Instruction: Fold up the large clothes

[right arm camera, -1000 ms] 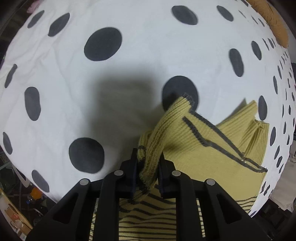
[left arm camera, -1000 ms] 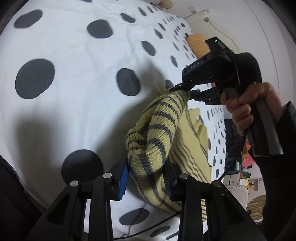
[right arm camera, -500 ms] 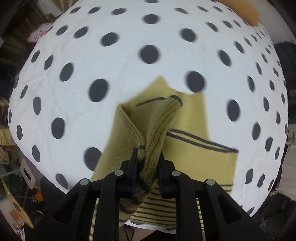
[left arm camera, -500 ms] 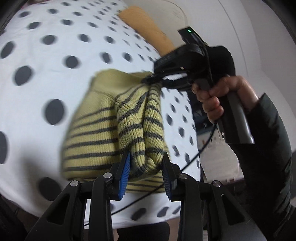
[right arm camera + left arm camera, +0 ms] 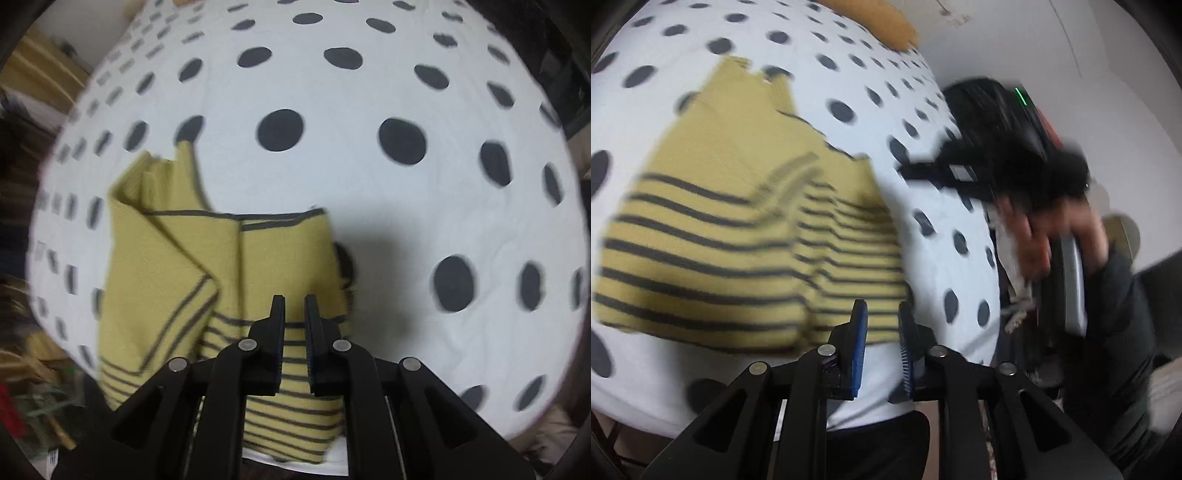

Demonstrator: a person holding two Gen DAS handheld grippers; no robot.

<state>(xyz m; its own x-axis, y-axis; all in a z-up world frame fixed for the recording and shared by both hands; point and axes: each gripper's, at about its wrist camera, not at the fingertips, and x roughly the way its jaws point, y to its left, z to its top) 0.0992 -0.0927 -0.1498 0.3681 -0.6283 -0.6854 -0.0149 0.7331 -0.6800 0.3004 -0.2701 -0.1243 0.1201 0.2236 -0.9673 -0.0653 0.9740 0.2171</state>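
Both grippers have let go of the yellow striped sweater [image 5: 221, 280] they pinched a moment ago, and it now lies folded on the bed. The left gripper [image 5: 881, 345] has just been closing; its blue pads stand a little apart with nothing between them. The right gripper [image 5: 294, 332] has been closing too, a thin empty gap left. The ribbed knit lies just past both tips. Beyond it the white dotted bedsheet [image 5: 369, 206] spreads wide and bare.
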